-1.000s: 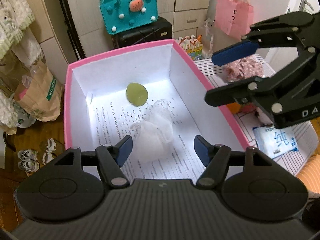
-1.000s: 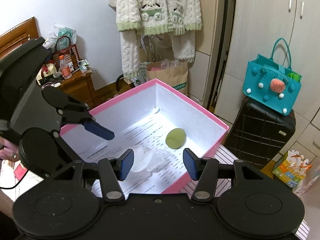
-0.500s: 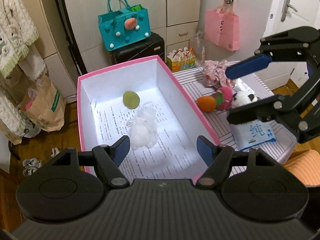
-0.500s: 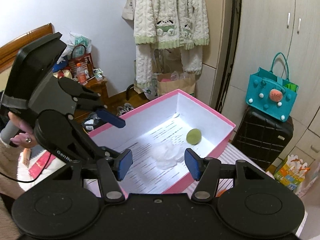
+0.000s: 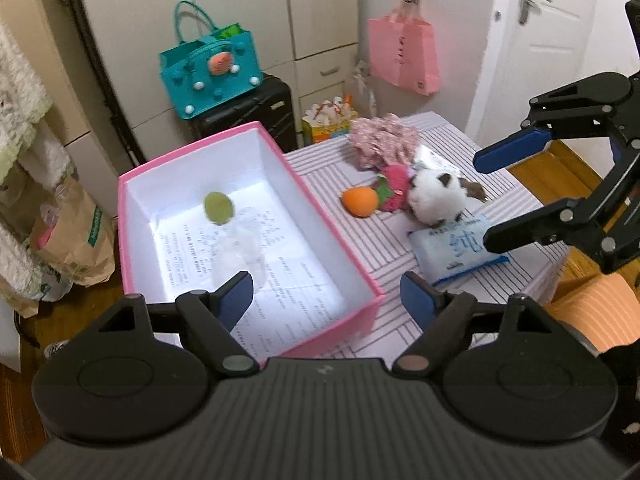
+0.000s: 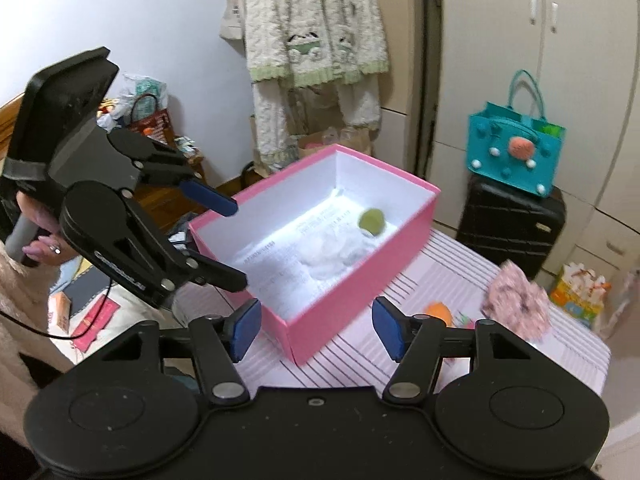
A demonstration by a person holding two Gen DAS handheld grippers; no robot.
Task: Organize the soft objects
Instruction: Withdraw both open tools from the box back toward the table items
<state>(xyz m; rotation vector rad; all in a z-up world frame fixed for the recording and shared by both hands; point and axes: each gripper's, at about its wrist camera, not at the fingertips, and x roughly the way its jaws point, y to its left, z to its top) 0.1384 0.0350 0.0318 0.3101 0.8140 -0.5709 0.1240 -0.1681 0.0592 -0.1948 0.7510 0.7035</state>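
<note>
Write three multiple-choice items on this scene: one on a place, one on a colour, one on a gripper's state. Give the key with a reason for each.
1. Where does the green ball lie?
A. on the striped table
B. inside the pink box
C. on the black suitcase

2. What colour is the felt bag on the black suitcase?
A. teal
B. yellow
C. red

3. How does the left gripper stand?
A. shut on the ball
B. shut on nothing
C. open, holding nothing

Key: B, the ball rests on the printed paper lining the box; A, the bag is teal with pale pompoms; C, its blue pads stand wide apart with nothing between them.
</note>
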